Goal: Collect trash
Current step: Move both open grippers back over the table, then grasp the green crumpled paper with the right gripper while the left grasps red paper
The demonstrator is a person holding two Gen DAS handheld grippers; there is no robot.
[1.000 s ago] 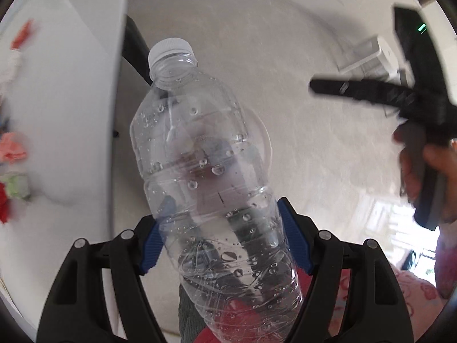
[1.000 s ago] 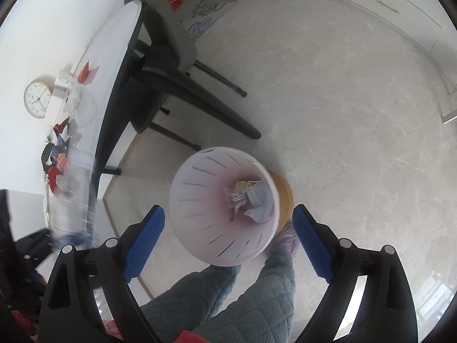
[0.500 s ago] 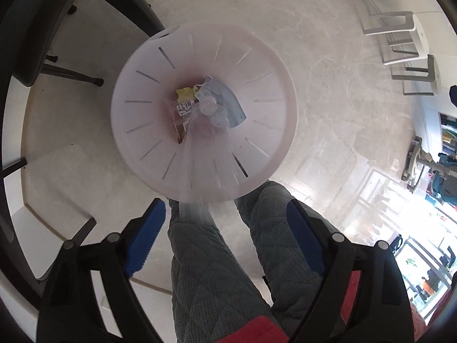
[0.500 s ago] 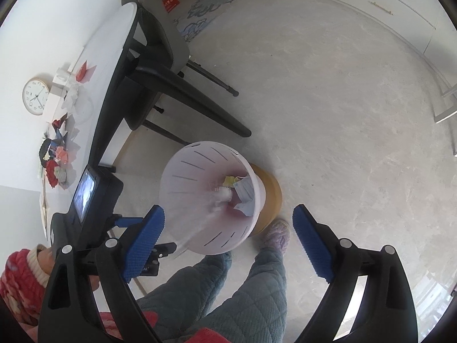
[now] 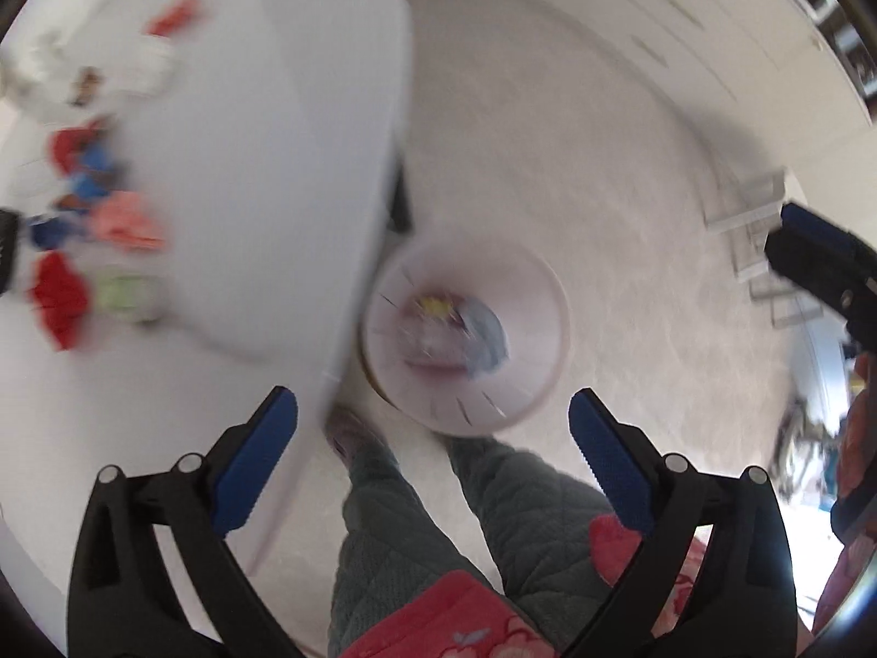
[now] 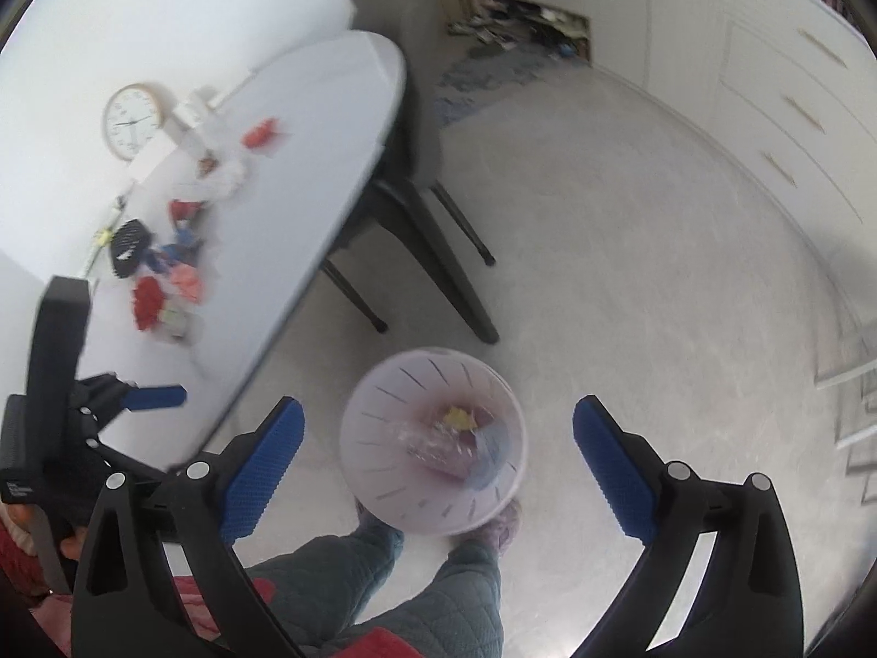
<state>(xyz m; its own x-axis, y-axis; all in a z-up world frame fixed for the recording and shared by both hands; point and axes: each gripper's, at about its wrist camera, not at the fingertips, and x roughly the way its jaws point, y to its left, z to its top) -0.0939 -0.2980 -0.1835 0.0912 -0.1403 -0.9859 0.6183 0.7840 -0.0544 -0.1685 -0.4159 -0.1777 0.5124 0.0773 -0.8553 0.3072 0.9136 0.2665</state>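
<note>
My left hand-held gripper (image 5: 433, 458) is opening wide, nothing between its blue pads. My right hand-held gripper (image 6: 438, 463) is likewise opening, also empty. The white slotted bin (image 6: 383, 438) stands on the floor just beside the desk (image 6: 307, 164), at my feet, holding crumpled trash (image 6: 466, 438). More colourful scraps (image 6: 164, 285) lie on the desk, well apart from the bin.

left gripper (image 5: 433, 455) opening, empty, right gripper (image 6: 438, 463) likewise
</note>
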